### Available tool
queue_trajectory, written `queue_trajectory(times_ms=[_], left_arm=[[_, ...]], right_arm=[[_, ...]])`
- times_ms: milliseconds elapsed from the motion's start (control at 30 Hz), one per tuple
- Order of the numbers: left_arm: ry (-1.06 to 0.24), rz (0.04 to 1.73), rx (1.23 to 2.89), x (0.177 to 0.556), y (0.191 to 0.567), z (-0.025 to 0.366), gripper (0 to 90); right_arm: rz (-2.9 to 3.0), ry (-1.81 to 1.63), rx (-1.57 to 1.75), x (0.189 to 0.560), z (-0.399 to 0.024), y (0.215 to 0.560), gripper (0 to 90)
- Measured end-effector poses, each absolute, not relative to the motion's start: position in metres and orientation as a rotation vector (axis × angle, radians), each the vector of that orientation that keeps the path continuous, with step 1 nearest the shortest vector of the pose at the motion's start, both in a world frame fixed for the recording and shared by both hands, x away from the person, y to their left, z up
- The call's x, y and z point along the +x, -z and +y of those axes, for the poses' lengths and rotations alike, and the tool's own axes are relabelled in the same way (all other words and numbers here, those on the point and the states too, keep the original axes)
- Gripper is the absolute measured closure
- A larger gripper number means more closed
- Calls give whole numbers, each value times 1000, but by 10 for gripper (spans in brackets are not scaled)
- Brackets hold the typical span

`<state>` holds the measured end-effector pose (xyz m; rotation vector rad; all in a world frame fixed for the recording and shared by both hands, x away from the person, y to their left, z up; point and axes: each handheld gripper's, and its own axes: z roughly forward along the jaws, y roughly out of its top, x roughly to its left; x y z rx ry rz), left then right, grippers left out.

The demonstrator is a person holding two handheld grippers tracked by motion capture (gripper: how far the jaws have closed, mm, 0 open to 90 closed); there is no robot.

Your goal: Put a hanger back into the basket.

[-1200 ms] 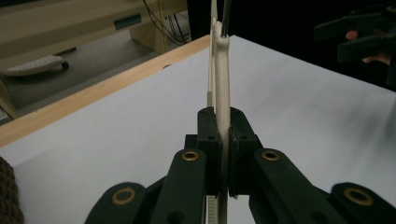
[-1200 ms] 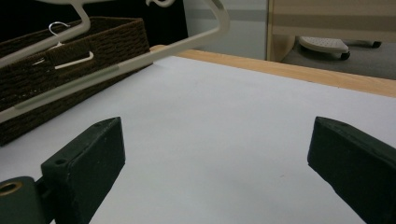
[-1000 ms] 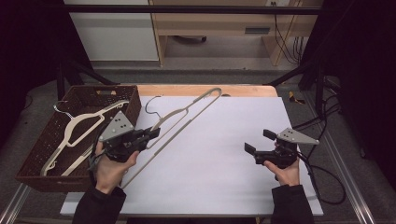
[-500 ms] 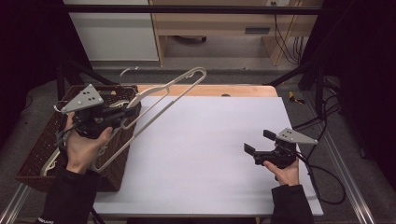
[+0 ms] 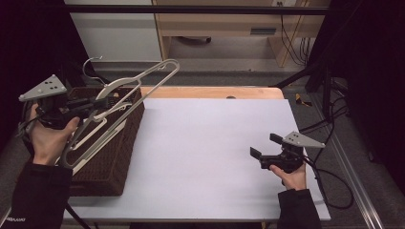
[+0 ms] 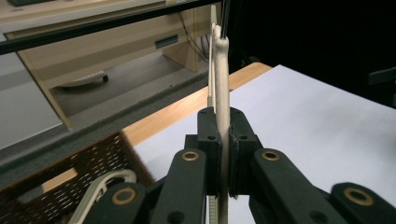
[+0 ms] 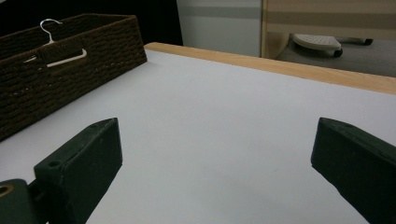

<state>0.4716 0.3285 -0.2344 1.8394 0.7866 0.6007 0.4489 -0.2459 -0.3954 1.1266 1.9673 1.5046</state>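
Above wicker basket [image 5: 119, 152]: left hand-held gripper [image 5: 98, 102] clamps hanger [image 5: 143, 78]; right hand-held gripper [image 5: 261, 147] gapes empty.

Matt cream hanger [image 5: 125, 90], seemingly plastic, over a rough woven basket [image 5: 112, 157] and smooth white tabletop [image 5: 210, 143].

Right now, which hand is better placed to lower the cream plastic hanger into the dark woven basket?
The left. Its gripper is shut on the cream plastic hanger above the dark woven basket. The right gripper waits open and empty, far across the white table.
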Motion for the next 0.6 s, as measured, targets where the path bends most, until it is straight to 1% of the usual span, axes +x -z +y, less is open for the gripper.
queue_trajectory(times_ms=[300,600], left_arm=[[-599,863,1852,491,257,379,859],[-589,929,1867,501,283,415,859]], right_arm=[[1977,-1484,1136,449,-244,398,21],[1997,-1455,1141,451,-241,402,20]])
